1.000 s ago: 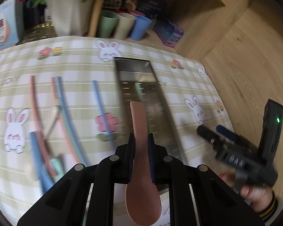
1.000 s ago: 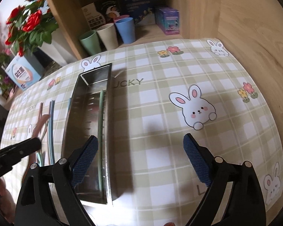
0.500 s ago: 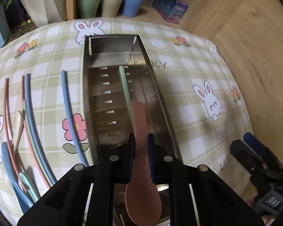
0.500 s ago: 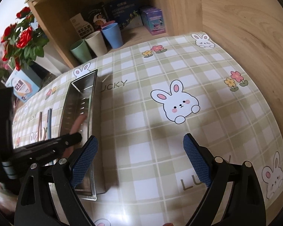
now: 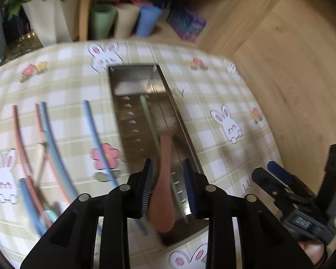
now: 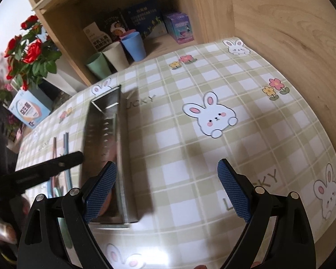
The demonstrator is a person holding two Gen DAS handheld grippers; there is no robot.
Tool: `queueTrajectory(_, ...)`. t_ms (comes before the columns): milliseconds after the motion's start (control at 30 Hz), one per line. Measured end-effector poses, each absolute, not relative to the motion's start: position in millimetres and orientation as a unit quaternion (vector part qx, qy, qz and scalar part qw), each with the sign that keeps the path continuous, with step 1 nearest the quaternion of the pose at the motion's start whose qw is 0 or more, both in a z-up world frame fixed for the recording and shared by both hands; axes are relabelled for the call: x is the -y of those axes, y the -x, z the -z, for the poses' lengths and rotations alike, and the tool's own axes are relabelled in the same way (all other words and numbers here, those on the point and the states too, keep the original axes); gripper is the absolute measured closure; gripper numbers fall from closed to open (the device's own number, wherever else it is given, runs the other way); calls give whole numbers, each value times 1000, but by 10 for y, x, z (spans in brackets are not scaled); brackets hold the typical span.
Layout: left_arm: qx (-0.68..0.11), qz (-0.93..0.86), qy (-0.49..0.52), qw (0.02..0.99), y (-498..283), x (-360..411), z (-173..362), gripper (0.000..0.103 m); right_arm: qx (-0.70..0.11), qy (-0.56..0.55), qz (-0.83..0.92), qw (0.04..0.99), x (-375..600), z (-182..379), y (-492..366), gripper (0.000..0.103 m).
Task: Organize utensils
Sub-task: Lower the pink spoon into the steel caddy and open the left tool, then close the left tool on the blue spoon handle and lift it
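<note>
Bunny-print checked cloth covers the table (image 6: 190, 148), where a steel tray (image 5: 132, 116) runs lengthwise away from the cameras. Inside it lies a pink spoon (image 5: 162, 190) — handle pointing to the far end, bowl nearest, along the tray's length. The left tool (image 5: 168, 186) has just been opening, its pads clear of the spoon between them. The right tool (image 6: 165, 192) gapes wide, empty.

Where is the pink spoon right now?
In the left wrist view the pink spoon lies in the metal tray, beside a green utensil, between the left gripper's fingers, which have just opened and no longer press on it.
</note>
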State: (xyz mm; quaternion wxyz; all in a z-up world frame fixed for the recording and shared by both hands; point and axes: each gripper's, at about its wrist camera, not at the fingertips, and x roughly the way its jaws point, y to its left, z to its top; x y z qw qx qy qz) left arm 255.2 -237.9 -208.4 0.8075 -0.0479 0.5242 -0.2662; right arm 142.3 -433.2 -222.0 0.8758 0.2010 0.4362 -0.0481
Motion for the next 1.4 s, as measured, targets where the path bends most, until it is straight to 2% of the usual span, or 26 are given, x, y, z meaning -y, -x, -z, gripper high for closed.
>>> queueTrajectory(300, -467, 239, 46, 850, -2330, 1091, 1768, 66, -415, -223, 1, 882, 3742, 2178, -1333, 15)
queueTrajectory(600, -493, 191, 62, 847, -2087, 325, 2173, 66, -455, -181, -5, 872, 3191, 2295, -1348, 15)
queueTrajectory(900, -507, 182, 28, 842, -2170, 256, 2491, 67, -462, -166, 7, 871, 3144, 2282, -1290, 15)
queueTrajectory(1133, -514, 221, 20, 828, -2136, 424, 2521, 67, -461, -165, 16, 872, 3187, 2270, -1321, 15)
queueTrajectory(1233, -521, 243, 35, 818, -2048, 508, 2499, 75, -459, -166, 16, 872, 3201, 2262, -1345, 15)
queueTrajectory(1400, -535, 242, 40, 809, -2022, 668, 2601, 77, -457, -166, 12, 874, 3173, 2259, -1375, 15)
